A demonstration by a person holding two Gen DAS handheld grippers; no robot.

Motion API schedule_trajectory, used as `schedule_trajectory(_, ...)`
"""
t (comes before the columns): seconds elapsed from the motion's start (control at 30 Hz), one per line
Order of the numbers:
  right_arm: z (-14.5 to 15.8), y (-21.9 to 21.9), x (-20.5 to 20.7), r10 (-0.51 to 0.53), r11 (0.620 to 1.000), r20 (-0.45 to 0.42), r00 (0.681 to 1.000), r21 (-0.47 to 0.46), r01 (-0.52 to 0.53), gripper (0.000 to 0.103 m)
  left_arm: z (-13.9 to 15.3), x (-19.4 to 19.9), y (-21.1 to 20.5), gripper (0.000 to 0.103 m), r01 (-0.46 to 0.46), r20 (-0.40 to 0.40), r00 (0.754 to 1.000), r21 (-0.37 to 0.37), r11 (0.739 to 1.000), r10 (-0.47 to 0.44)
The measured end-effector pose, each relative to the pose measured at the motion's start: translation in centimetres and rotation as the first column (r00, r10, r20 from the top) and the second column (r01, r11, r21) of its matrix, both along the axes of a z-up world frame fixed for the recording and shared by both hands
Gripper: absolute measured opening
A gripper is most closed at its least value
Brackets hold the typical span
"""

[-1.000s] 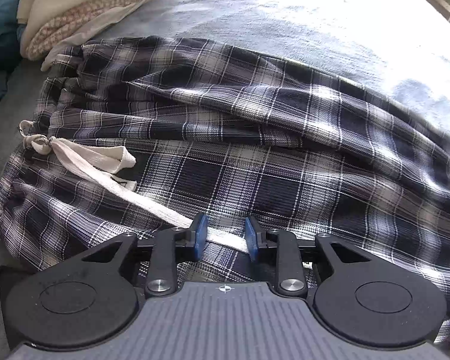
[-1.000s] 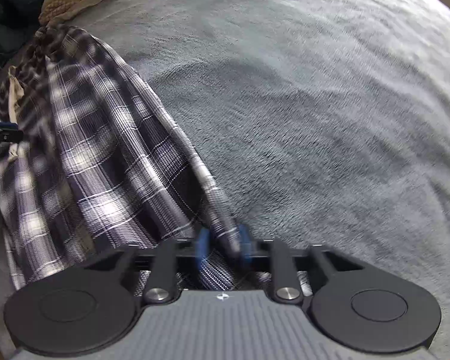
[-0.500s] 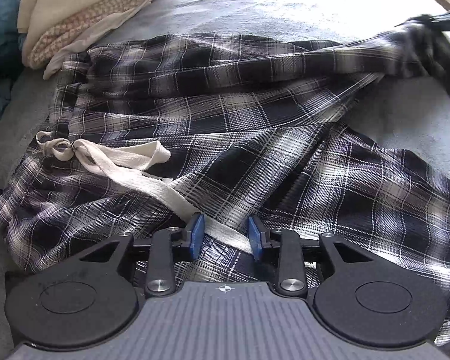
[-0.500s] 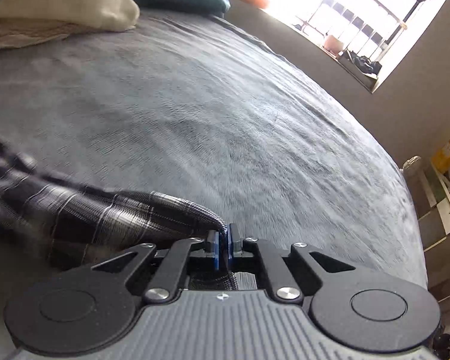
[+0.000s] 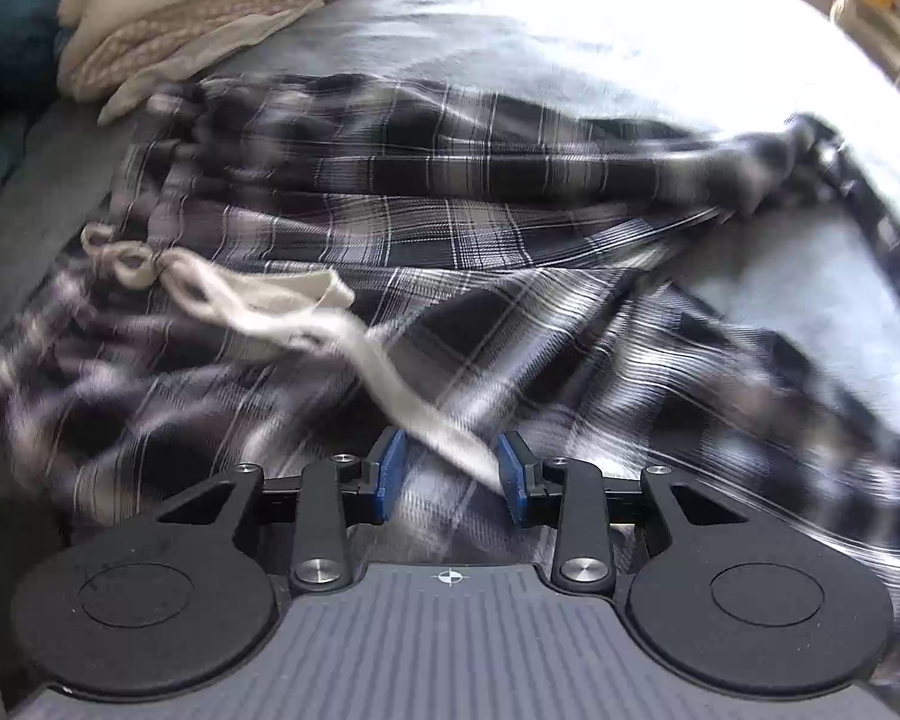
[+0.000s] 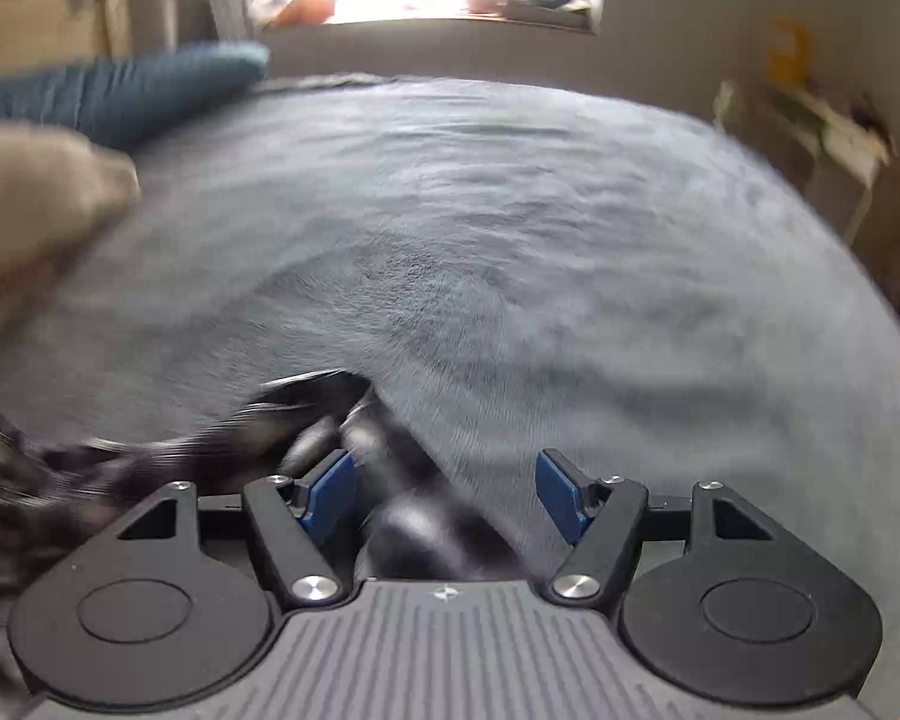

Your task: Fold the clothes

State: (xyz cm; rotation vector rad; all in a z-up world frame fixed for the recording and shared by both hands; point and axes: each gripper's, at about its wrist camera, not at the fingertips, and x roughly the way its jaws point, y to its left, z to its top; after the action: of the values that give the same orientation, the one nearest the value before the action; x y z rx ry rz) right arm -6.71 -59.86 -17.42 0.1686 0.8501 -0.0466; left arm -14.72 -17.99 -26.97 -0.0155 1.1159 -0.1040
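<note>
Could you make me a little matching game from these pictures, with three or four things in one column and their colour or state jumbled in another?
Things:
1. plaid trousers
2. drawstring
3. pillow
4. right gripper

Descriptions:
A. teal blue, at the far edge of the bed
B. jaws wide apart, having just been opening, blurred cloth between them
C. dark with white checks, spread rumpled
D. cream, knotted, trailing between the left gripper's fingers

Pairs: 1-C, 2-D, 3-A, 4-B
</note>
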Motion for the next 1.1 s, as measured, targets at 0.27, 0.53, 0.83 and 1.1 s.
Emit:
schedule_trajectory(0.27, -4.1, 6.1, -16.0, -0.054, 0.799, -0.303, 0.952, 0.559, 0.223, 0.076, 2.4, -4.6, 7.5, 0.034, -0.168, -0.100, 0.982, -0.057, 0.984, 0.161)
schedule_trajectory(0.53, -13.8, 18.1, -23.4, -0.071, 0.345, -0.599, 0.798, 0.736, 0.583, 0.072, 0.3, -2.5, 18.6, 0.034, -0.532, -0.240, 0.838, -0.150, 0.834, 0.491)
schedule_trajectory(0.83, -16.1, 32.3, -12.2, 0.140, 0.337, -0.469, 0.872, 0.850, 0.404, 0.070, 0.0, 1.1, 20.4, 0.034, -0.506, -0.200, 0.861, -0.245, 0.827, 0.467)
schedule_trajectory(1.1, -19.2, 40.7, -6.1, 0.238, 0.354, -0.548, 0.802, 0.818, 0.454, 0.038, 1.4, 0.3, 23.4, 0.034, -0.453, -0.146, 0.891, -0.235, 0.860, 0.430)
